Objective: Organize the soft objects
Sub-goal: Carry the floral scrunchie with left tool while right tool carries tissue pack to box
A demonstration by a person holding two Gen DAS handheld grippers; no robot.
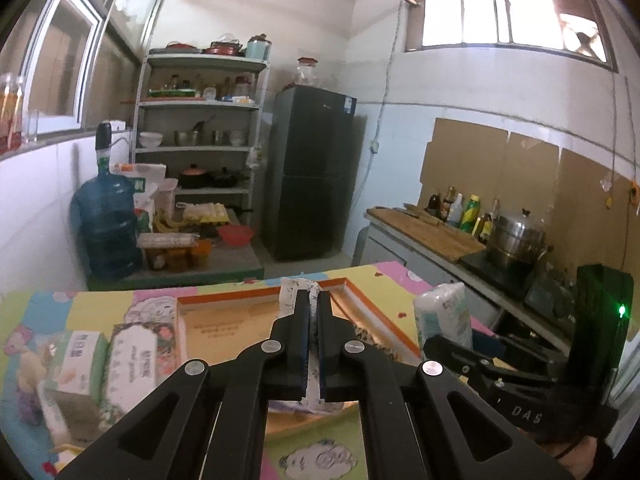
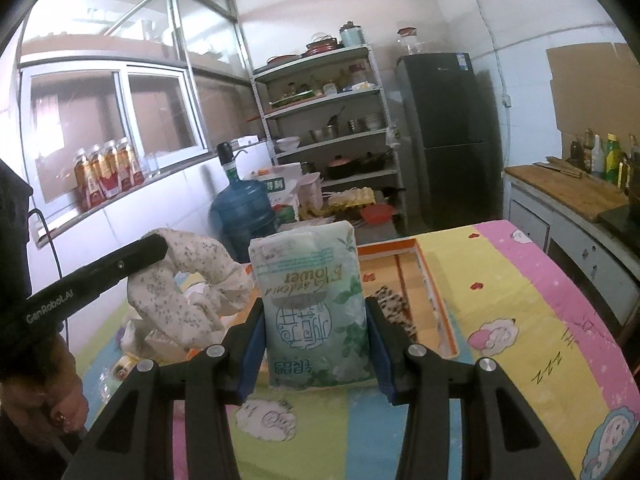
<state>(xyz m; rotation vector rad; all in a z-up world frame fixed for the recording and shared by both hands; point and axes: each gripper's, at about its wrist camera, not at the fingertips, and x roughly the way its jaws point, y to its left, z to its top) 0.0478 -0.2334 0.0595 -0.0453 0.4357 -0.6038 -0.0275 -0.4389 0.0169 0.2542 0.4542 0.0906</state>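
The left gripper (image 1: 314, 300) is pinched tight on floral cloth (image 2: 188, 280), while the right gripper (image 2: 316, 312) clamps a tissue pack (image 2: 312, 304) (both angled slightly downward).
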